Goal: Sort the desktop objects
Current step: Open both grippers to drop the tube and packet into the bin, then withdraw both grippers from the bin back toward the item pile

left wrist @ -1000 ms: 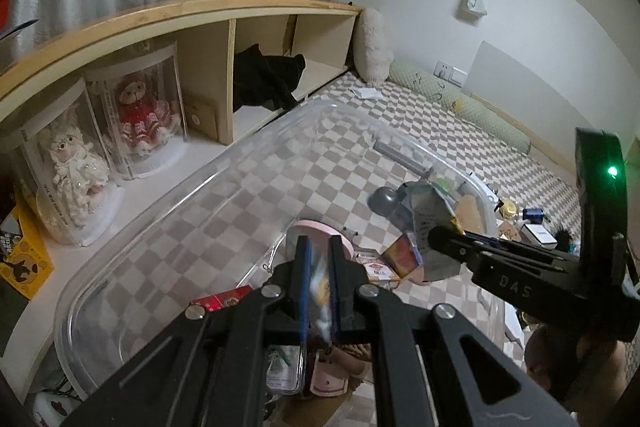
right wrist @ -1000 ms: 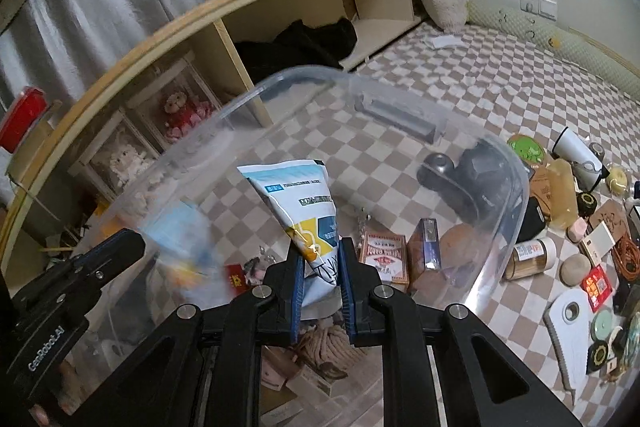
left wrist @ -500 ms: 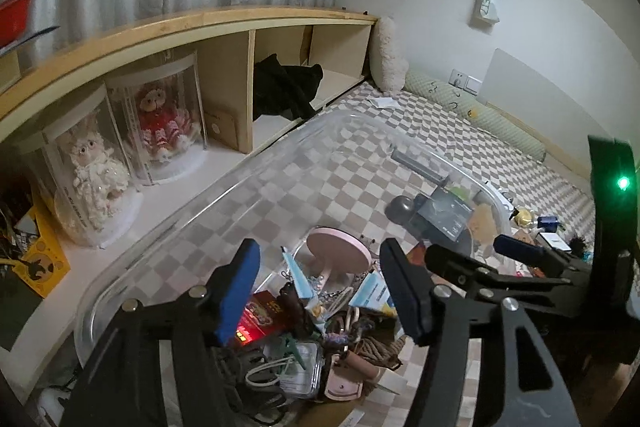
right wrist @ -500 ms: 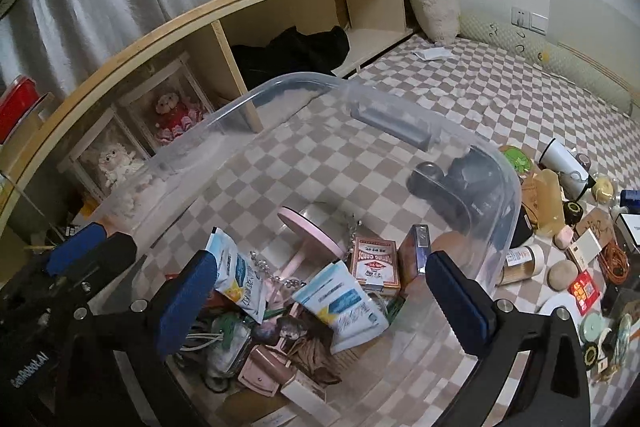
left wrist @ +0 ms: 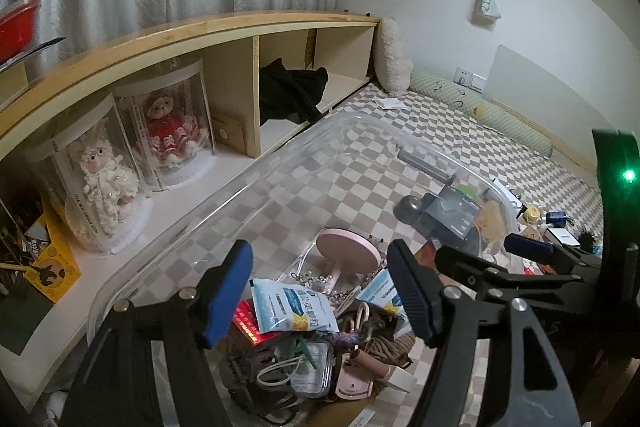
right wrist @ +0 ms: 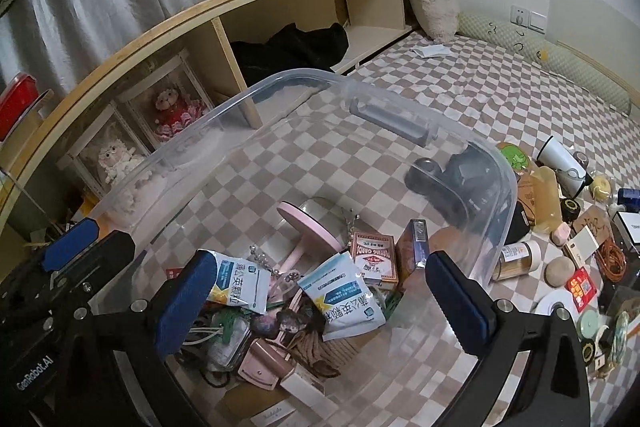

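A clear plastic bin lies on the checkered floor, its near end piled with small things. Two white-and-blue sachets rest on the pile, one on the left and one on the right. A pink round stand and a red card box lie behind them. My left gripper hangs open and empty above the pile. My right gripper is open and empty over the bin's near end. Each gripper shows at the edge of the other's view.
Loose items lie on the floor right of the bin: a white cup, a small jar, a round stone, orange cord. A wooden shelf with two boxed dolls and black cloth runs along the left.
Both grippers, each shut on a sachet a second ago, have opened. The two sachets now lie on the pile in the bin, and both grippers have drawn back slightly.
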Available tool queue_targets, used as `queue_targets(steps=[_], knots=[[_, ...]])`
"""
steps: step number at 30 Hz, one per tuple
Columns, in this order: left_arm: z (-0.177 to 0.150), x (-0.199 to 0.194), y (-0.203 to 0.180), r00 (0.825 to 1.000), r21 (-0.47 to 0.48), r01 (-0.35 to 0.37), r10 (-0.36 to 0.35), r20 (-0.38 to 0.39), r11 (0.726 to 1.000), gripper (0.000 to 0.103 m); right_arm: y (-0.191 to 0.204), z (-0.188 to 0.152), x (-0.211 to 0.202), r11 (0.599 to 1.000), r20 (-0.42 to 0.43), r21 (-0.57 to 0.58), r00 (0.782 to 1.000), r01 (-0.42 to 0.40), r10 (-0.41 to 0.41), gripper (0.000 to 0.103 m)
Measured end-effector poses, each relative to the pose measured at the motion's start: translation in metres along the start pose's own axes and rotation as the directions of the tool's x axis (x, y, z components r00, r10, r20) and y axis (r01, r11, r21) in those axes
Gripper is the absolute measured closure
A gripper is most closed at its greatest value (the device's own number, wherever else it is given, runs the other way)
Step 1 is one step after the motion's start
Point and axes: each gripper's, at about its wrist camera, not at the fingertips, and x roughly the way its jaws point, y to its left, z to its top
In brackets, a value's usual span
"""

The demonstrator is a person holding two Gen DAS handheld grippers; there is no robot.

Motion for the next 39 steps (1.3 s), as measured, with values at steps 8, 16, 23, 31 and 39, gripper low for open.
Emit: queue_targets(steps=[8,16,23,31,39], knots=[[0.006,-0.001,-0.004,0.999,0.030,-0.031,0.030,0.015,0.999,0.001,-0.002,-0.003,0.000,1.000,-0.005,0.004,1.000,0.013,-0.013,0.000],[0.004,0.002,-0.004,0.998,0.047,-0.061,0.061,-0.001,0.997,0.000,-0.003,-0.006,-0.008,0.999,0.015,-0.008,0.999,0.035,-0.034,0.000],[0.001,-0.004,0.001,0.998,0.026,-0.063,0.063,-0.005,0.998,0.000,-0.002,-0.011,-0.018,0.998,0.025,-0.032,0.999,0.049,-0.049,0.000],[-0.001,-0.023,-0.001,0.998,0.020,-0.058,0.058,0.017,0.998,0.000,-0.004,-0.017,-0.036,0.998,0.052,-0.035,0.998,0.048,-0.047,0.000],[-0.005,-0.048,-0.013,0.994,0.069,-0.058,0.051,0.100,0.996,0.000,-0.015,-0.022,-0.062,0.997,0.095,-0.027,0.993,0.071,-0.068,0.000]])
